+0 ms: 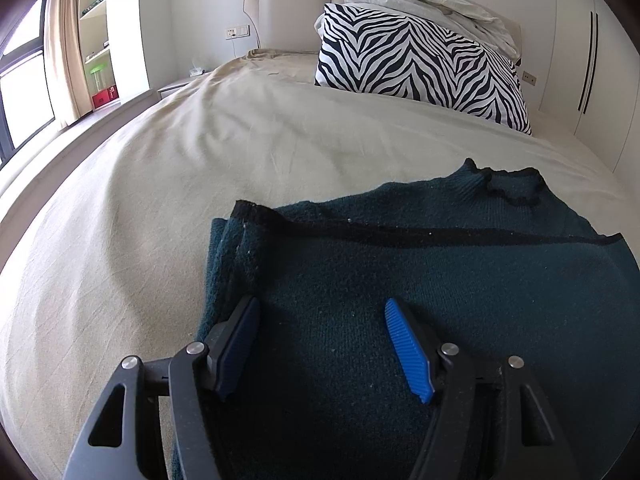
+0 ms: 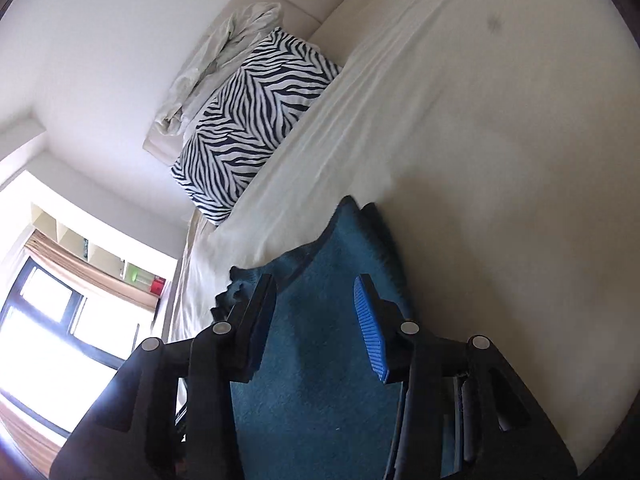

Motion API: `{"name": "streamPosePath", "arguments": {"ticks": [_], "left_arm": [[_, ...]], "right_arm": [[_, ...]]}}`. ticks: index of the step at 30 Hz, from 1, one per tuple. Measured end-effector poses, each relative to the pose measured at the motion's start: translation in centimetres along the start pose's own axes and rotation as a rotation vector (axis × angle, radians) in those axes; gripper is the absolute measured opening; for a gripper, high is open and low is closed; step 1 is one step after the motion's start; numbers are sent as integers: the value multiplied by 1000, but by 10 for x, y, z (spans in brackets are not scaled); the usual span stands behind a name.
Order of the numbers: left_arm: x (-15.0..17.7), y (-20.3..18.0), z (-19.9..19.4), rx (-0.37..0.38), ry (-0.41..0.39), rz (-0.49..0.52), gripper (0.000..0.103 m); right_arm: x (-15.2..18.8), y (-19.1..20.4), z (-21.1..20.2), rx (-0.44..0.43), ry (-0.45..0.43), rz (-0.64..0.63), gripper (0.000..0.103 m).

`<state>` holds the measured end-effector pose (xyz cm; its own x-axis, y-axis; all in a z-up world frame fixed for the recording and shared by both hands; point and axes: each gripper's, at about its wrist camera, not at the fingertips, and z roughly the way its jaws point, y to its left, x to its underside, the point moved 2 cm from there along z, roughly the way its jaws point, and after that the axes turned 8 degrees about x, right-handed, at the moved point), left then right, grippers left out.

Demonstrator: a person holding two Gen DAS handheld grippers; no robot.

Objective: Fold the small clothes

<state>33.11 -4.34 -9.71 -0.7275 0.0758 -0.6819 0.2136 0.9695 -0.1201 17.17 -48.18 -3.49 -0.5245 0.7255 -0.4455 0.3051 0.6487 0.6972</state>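
Note:
A dark teal knitted garment [image 1: 400,264] with black trim lies partly folded on the cream bed sheet [image 1: 200,168]. Its bottom part is laid over the upper part, with the black hem running across and the ruffled collar at the far end. My left gripper [image 1: 320,312] is open just above the garment's near left part, blue pads apart, holding nothing. In the right wrist view the same garment [image 2: 320,360] fills the space under my right gripper [image 2: 316,296], which is open and empty over it.
A zebra-striped pillow [image 1: 420,64] and a crumpled white duvet [image 1: 424,4] lie at the headboard end. The bed's left edge drops toward a window with curtains [image 1: 60,60] and shelves [image 1: 96,40]. Bare sheet [image 2: 500,120] spreads beyond the garment.

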Motion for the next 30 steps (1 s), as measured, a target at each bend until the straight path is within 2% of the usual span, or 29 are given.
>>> {"name": "streamPosePath", "arguments": {"ticks": [4,6,8,11,13,19,22,25,28,30], "left_arm": [[0,1,-1,3,-3,-3,69],[0,1,-1,6,-6,-7,69],[0,2,-1,9,-9,-9,69],[0,3,-1,15,-13,-12,69],[0,4,-1,19,-16,-14,69],[1,5,-1,24,-21,-18,69],[0,5,-1,27,-22,-21,69],[0,6,-5,40,-18,-37,69],[5,4,-27,31,-8,-60,68],[15,-7,-52,17,-21,-59,66]], "right_arm": [[74,87,29,-143,209,-205,41],[111,110,47,-207,314,-251,41],[145,119,65,-204,414,-288,41],[170,104,83,-145,491,-290,38],[166,88,80,-170,469,-252,34],[118,19,43,-149,314,-82,32],[102,-15,10,-95,201,-50,32],[89,-47,-23,-11,104,-20,31],[80,-63,-56,99,22,4,35],[78,-67,-74,59,5,49,38]]}}
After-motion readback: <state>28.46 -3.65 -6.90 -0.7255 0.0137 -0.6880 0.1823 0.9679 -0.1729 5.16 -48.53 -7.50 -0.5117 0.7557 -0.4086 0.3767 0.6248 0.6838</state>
